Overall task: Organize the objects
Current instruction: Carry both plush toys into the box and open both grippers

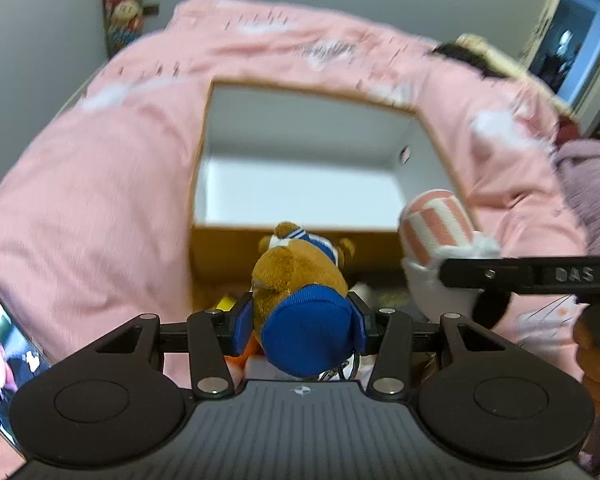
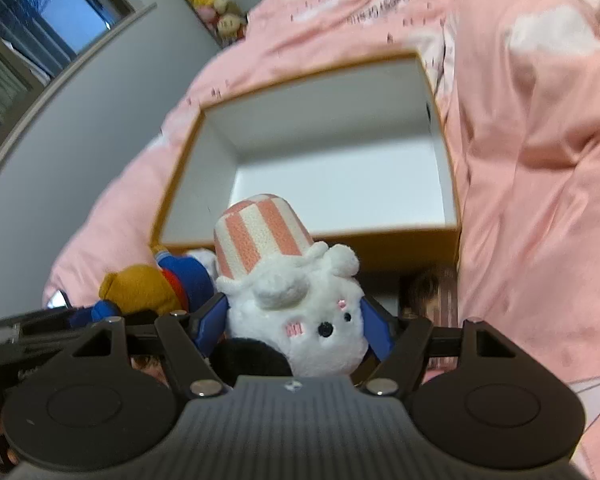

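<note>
Risk: both plush toys ride soft and compressible; a squeezed toy could slip loose short of the box (image 1: 300, 200), whose near wall stands between toys and its bare floor.

Left hand-held gripper (image 1: 302, 326) clamped on brown bear plush (image 1: 296, 276), blue-clad, head toward box.

Right hand-held gripper (image 2: 296, 330) clamped on white plush (image 2: 300, 320) with pink-striped hat.

Box sits on pink bed cover (image 1: 92, 200).

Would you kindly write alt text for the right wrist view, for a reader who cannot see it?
The right gripper clamps a white plush toy wearing a pink-and-white striped hat, in front of an open box with a white, empty interior on a pink bedspread. At left, a brown bear plush in blue is partly visible.
</note>
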A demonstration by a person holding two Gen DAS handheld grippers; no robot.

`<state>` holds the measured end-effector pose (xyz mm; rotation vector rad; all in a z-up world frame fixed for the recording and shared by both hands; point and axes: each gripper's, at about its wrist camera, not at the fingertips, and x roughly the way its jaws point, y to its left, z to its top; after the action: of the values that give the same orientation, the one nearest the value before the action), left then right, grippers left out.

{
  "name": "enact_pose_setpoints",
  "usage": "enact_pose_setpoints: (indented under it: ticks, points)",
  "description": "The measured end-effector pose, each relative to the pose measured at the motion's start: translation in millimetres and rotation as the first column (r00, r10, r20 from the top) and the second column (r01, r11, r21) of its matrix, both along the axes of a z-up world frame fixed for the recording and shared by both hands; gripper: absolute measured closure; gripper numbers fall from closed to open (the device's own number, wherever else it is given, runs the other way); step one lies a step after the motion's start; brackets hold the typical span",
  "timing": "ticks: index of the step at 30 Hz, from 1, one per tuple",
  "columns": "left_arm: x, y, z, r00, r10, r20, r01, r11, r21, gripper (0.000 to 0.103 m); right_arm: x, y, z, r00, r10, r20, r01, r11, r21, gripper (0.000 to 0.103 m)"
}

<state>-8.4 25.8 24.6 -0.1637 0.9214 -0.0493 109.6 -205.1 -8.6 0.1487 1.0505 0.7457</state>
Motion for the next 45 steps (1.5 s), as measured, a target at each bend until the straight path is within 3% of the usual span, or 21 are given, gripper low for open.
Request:
enact_pose_setpoints:
  ticks: [4, 8, 12, 16, 25, 30, 35, 37, 40, 45]
  points:
    - [-3, -14, 19, 0.994, -0.039, 0.104, 0.038, 0.999, 0.01, 0.05, 9, -4, 22, 0.998, -0.034, 0.047, 0.033, 0.999, 0.03, 0.031]
    - [9, -29, 42, 0.969, -0.079, 0.234, 0.066, 0.996, 0.059, 0.05, 28, -9, 33, 0.997, -0.072, 0.037, 0.069, 0.995, 0.075, 0.031]
    - [36, -36, 44, 0.956, -0.076, 0.285, 0.052, 0.994, 0.093, 0.05, 51, -7, 42, 0.993, -0.12, 0.017, 0.117, 0.986, 0.116, 0.031]
    - [62, -46, 29, 0.948, -0.081, 0.307, 0.043, 0.991, 0.13, 0.05, 77, -1, 32, 0.982, -0.187, -0.03, 0.189, 0.976, 0.108, 0.031]
    - [112, -57, -28, 0.972, -0.093, 0.214, 0.056, 0.983, 0.173, 0.05, 113, 18, -19, 0.956, -0.264, -0.128, 0.264, 0.964, -0.017, 0.031]
    - [127, -60, -56, 0.989, -0.115, 0.094, 0.105, 0.99, 0.097, 0.05, 123, 26, -40, 0.941, -0.286, -0.181, 0.28, 0.958, -0.058, 0.031]
    - [133, -64, -77, 0.992, -0.124, 0.013, 0.123, 0.991, 0.053, 0.049, 125, 37, -44, 0.943, -0.303, -0.139, 0.292, 0.952, -0.094, 0.031]
    - [135, -67, -83, 0.99, -0.136, -0.02, 0.137, 0.99, 0.034, 0.048, 124, 45, -43, 0.947, -0.308, -0.092, 0.293, 0.945, -0.148, 0.03]
    - [133, -73, -88, 0.987, -0.157, -0.031, 0.159, 0.985, 0.065, 0.046, 122, 53, -44, 0.955, -0.293, -0.046, 0.278, 0.939, -0.202, 0.027]
    - [135, -67, -94, 0.983, -0.152, -0.103, 0.153, 0.988, 0.005, 0.044, 123, 47, -45, 0.954, -0.291, -0.068, 0.273, 0.941, -0.202, 0.028]
